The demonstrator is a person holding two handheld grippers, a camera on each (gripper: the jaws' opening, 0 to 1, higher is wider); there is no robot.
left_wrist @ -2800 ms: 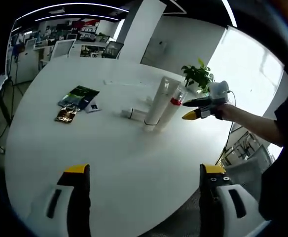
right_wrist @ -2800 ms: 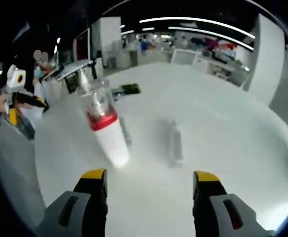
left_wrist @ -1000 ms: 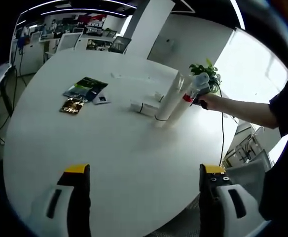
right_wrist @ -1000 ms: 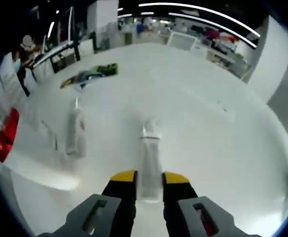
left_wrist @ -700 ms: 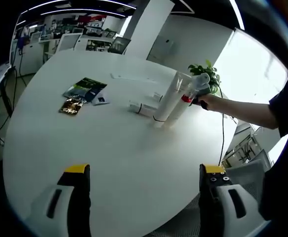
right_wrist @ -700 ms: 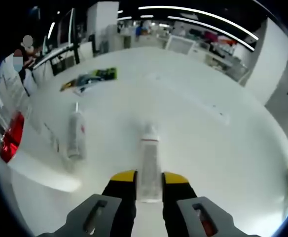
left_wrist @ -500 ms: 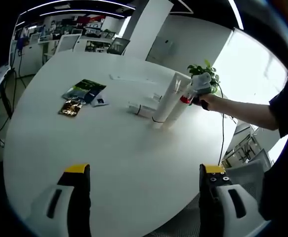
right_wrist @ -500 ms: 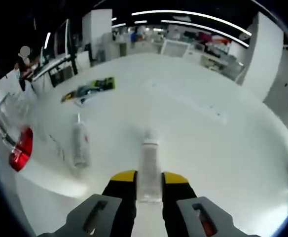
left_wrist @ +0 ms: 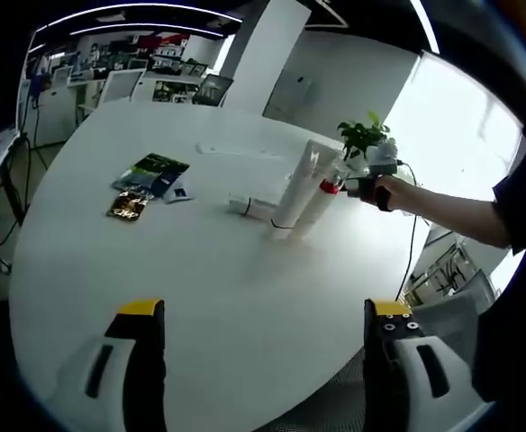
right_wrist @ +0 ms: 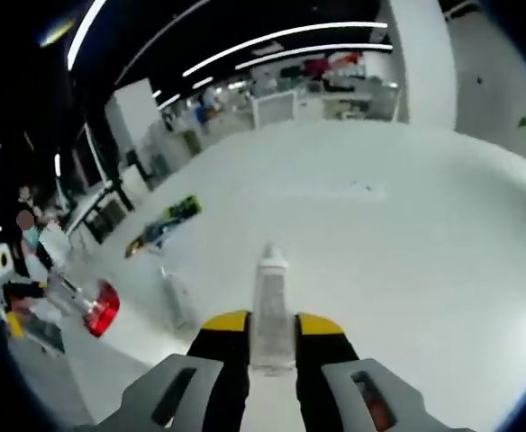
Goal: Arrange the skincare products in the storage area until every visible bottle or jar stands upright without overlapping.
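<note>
In the left gripper view the round white surface (left_wrist: 200, 288) carries a green booklet (left_wrist: 151, 171) and a small brown packet (left_wrist: 126, 206) at about 10 o'clock, well apart from the skincare things. Near the middle, at about 1 o'clock, a tall white bottle (left_wrist: 294, 191) stands with a bottle with a red band (left_wrist: 318, 200) just beside it, both leaning in this picture, and a small white tube (left_wrist: 247, 207) lies flat on the surface close to their left. A green plant (left_wrist: 363, 137) shows behind them at the edge. The left claw (left_wrist: 263, 324) is spread wide at 6 o'clock and holds nothing. The right claw (right_wrist: 261, 326) is pressed together on a clear tube (right_wrist: 270, 301), which points straight ahead along its jaws, lifted above the surface. In the right gripper view a thin bottle (right_wrist: 175, 295) lies flat at 9 o'clock, and the red-banded bottle appears blurred at 8 o'clock, near the picture's edge. I cannot tell what is inside any of the containers.
</note>
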